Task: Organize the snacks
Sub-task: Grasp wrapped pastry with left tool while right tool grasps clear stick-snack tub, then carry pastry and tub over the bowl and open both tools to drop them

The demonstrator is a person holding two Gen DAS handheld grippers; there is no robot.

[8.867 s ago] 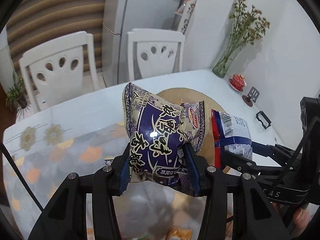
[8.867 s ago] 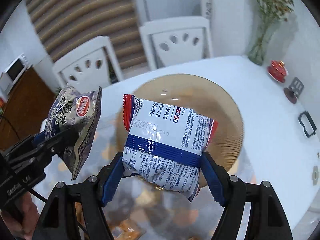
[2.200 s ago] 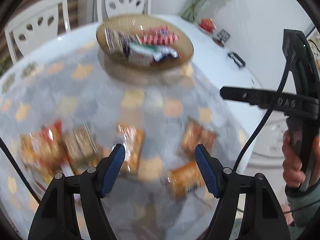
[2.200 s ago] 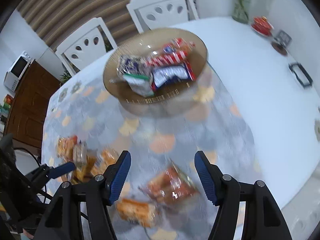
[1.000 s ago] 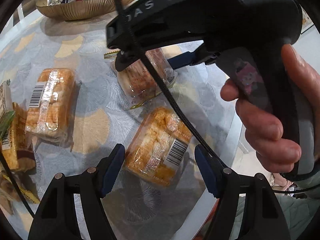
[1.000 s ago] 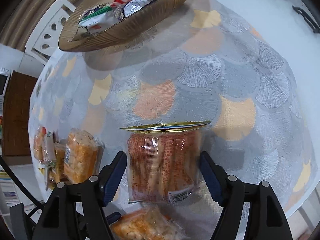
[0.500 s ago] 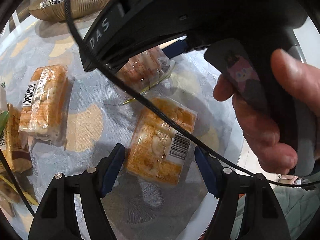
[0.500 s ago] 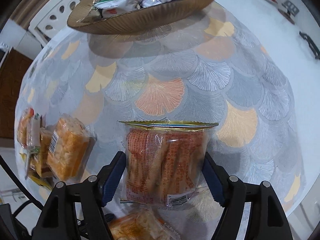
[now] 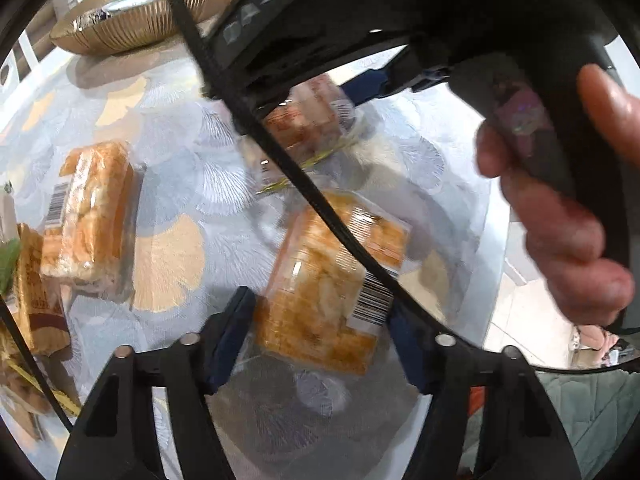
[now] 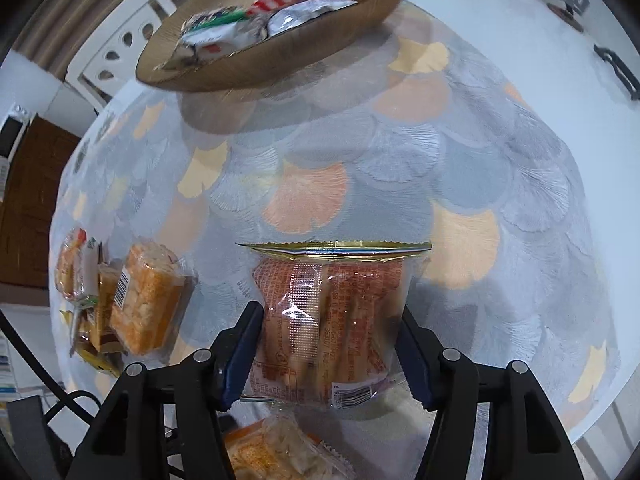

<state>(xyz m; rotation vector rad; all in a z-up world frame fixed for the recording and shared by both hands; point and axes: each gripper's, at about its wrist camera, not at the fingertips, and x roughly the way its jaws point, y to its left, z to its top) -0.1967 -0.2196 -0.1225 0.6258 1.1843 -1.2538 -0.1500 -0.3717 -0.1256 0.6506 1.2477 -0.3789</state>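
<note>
Patterned tablecloth (image 10: pixel 500 152); brown bowl (image 10: pixel 360 20) of snack packets at far edge. Right gripper (image 10: pixel 332 356): jaws have just been closing, blue pads now against both sides of the clear biscuit-stick pack (image 10: pixel 328 320), long axis pointing away, gold seal far. Left gripper (image 9: pixel 320 332): jaws likewise closing, pressing orange cracker pack (image 9: pixel 324 280), long axis running away, tilted right.

Orange snack pack (image 9: pixel 320 280), fan-pattern tablecloth (image 10: pixel 400 160)

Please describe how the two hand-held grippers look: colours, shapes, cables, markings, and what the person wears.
Both grippers, left gripper and right gripper, have black angular frames, silver screws and blue pads. The right one's black body shows pale letters, a black cable and a sticker. Clothing: a green quilted garment.
</note>
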